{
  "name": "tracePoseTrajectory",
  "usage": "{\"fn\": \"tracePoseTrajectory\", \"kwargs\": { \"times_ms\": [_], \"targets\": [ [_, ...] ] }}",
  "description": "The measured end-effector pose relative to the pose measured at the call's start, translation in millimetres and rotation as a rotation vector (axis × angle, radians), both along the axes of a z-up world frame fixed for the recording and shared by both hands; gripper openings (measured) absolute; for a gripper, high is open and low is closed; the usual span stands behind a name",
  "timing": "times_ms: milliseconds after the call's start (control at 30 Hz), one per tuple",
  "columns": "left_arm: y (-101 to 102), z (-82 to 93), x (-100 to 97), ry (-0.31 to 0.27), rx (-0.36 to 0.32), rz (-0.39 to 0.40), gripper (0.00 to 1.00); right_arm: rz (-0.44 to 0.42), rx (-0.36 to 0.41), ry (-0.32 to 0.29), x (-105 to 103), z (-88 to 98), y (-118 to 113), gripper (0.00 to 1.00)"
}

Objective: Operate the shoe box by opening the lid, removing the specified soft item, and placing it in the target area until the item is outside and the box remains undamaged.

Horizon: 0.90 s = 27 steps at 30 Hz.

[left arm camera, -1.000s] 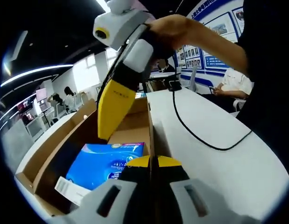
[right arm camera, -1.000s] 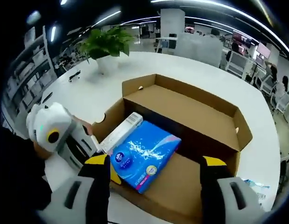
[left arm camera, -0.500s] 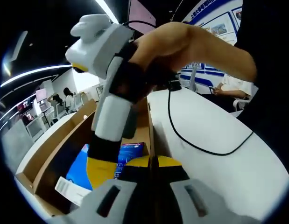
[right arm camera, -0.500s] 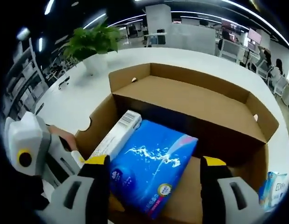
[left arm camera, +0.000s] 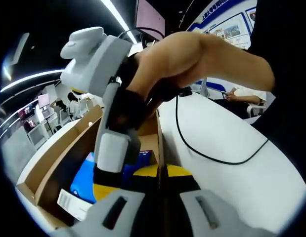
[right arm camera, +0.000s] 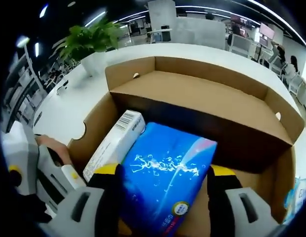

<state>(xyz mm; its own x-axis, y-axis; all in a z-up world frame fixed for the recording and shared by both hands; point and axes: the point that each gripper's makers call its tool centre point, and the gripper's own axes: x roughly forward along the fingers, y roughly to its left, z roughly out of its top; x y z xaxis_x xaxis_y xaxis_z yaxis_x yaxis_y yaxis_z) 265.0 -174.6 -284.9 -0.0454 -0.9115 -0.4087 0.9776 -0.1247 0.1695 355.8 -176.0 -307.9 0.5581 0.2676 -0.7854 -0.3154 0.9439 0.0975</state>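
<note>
Desk: we see a white desk [right arm camera: 68,108] carrying the box; a black cable [left arm camera: 202,153] lies across its top in the left gripper view.
Box: the cardboard shoe box [right arm camera: 202,98] stands open on the desk, its lid [right arm camera: 192,79] folded back behind the tray.
Soft pack: we find the blue soft pack [right arm camera: 165,182] inside the box, lying flat on the bottom; it also shows in the left gripper view [left arm camera: 83,180].
White carton: a long white carton [right arm camera: 115,143] with a barcode lies in the box, touching the pack's left edge.
Plant: a potted plant [right arm camera: 91,44] stands on the desk beyond the box.
Right tongs: the right tongs [right arm camera: 165,173] are spread wide, one yellow tip at each side of the blue pack; we cannot tell whether the tips touch it. In the left gripper view these tongs [left arm camera: 110,163] reach down into the box.
Left tongs: the left tongs [left arm camera: 161,173] are closed on the near wall of the box, the wall's edge running between the two tips.
</note>
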Motion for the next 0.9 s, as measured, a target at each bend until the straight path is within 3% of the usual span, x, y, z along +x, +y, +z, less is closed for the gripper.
{"fn": "tracePoseTrajectory", "kwargs": {
  "times_ms": [267, 600, 800, 900],
  "targets": [
    [-1.4, 1.2, -1.9, -0.003, 0.000, 0.000, 0.02, -0.004, -0.007, 0.002, -1.6, 0.4, -19.7, 0.70],
    [-1.1, 1.3, 0.3, -0.003, -0.001, -0.002, 0.02, -0.026, -0.056, 0.038, -3.6, 2.3, -66.9, 0.68],
    [0.9, 3.0, -6.5, -0.006, -0.001, -0.002, 0.03, -0.074, -0.070, 0.044, -7.3, 2.0, -85.4, 0.68],
    [-0.8, 1.7, 0.8, -0.005, -0.001, -0.002, 0.03, -0.097, -0.074, 0.044, -6.3, 3.7, -87.6, 0.72]
  ]
}}
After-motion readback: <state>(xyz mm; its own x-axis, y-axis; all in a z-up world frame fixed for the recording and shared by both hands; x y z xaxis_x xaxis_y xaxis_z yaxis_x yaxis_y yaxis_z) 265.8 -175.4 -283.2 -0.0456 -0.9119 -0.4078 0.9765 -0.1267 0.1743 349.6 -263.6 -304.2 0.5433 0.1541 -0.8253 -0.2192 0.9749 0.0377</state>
